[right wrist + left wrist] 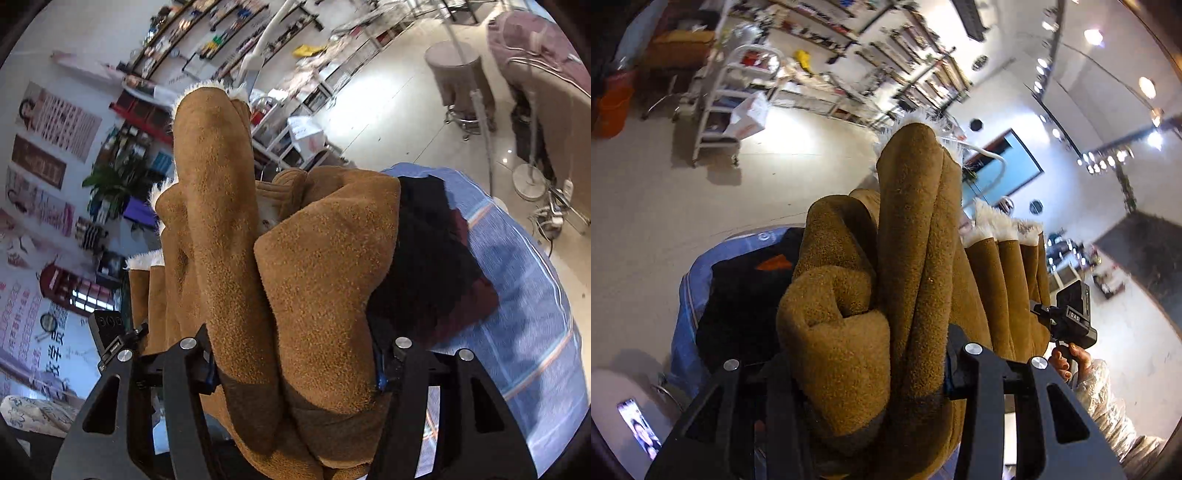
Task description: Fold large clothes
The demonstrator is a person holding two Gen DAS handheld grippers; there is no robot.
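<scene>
Both tongs, left (871,373) and right (295,354), clamp thick folds of a bulky, soft, heavy-looking brown fleece-lined coat (916,229).

Thick folds of the brown coat (916,258) fill the space straight ahead of both grippers, blocking any forward path. Dark clothes (432,258) cover the blue-striped sheet (524,295) beneath. Far off, open floor (665,192) runs to a white trolley (724,96).

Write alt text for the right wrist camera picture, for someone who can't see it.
The right tool is clamped on thick bunched folds of a brown suede coat with white fleece lining. Beyond it, dark clothes lie on a blue striped sheet, in a shop with shelves.
</scene>
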